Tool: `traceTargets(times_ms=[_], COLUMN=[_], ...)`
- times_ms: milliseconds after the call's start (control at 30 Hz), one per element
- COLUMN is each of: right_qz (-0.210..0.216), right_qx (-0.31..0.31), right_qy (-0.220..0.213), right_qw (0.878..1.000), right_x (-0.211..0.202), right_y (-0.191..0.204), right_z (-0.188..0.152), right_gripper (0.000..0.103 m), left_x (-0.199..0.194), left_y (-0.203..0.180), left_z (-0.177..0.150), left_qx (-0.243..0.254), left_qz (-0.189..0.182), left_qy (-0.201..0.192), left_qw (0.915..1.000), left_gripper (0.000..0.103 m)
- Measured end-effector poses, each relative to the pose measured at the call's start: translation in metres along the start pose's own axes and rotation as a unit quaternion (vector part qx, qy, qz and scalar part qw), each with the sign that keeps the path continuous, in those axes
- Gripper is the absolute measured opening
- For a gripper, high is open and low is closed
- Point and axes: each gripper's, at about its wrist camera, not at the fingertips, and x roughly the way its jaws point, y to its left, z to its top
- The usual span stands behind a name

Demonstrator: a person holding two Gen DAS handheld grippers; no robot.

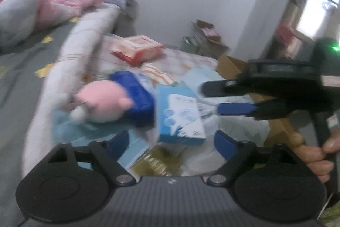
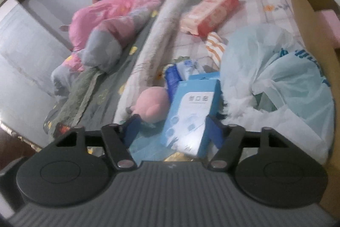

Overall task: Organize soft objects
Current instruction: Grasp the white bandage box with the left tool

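Note:
A pink plush toy (image 1: 104,103) lies on the bed beside a dark blue pack (image 1: 133,95) and a light blue carton (image 1: 180,116). My left gripper (image 1: 172,144) is open, with its blue pads just short of the carton's near end. My right gripper (image 1: 210,99) comes in from the right, with its tips at the carton's right edge. In the right wrist view, the carton (image 2: 191,116) stands between the fingers of the right gripper (image 2: 173,131). The right pad is at its edge and the left pad is apart from it, near the plush toy (image 2: 153,105).
A red-and-white soft pack (image 2: 210,12) and a striped orange cloth (image 2: 214,46) lie farther back. A pale plastic bag (image 2: 276,78) fills the right, against a cardboard box (image 2: 308,3). A long rolled quilt (image 2: 165,35) divides the bed; a person in pink (image 2: 119,5) lies beyond it.

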Motion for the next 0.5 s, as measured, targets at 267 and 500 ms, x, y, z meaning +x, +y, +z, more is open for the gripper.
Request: traceTargets(times_ms=[267,500], right_qz=[-0.039,-0.042], right_qx=[0.021,0.024], right_qy=[0.035,0.048], right_qw=[0.998,0.998], right_x=[0.034,0.048], right_y=[-0.016,-0.019], right_z=[0.006,0.006], right_gripper=[0.047,0.043], left_x=[0.056,0.074], left_y=[0.003,0.012], left_z=[0.017,0.021], left_qx=[-0.011,-0.034], left_qz=[-0.010,-0.025], left_qy=[0.050,0.066], left_qw=[0.9986,0.9969], left_gripper=[0.061,0.054])
